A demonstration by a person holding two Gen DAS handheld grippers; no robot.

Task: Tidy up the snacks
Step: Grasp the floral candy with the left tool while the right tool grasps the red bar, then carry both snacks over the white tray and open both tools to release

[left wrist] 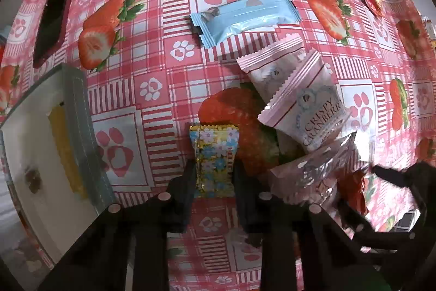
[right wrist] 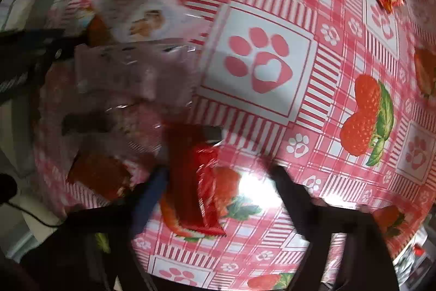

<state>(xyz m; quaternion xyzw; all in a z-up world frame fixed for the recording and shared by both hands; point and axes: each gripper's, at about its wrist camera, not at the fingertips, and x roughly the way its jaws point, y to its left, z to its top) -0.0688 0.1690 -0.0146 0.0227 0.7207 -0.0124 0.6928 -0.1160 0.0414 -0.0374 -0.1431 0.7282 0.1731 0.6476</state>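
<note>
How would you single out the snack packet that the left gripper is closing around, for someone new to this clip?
On the strawberry tablecloth, find the white box at the left edge, then look right to the left gripper. Between its fingers lies the floral packet, gold-edged with blue and pink blossoms, unlike the plain pink cranberry packets beside it.

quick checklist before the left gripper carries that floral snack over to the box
1. Floral packet sits between the left gripper fingers: ok.
2. Grip fully closed on it: cannot tell; the fingers flank the wrapper and contact looks likely.
3. Grey box on the left is open: ok; a yellow item already lies inside.
4. Path from packet to box over the tablecloth: ok, nothing lies between.
5. Neighbouring cranberry packet apart from the floral one: ok.
6. Right gripper out of the way: not ok; close by, open around a red packet.
</note>
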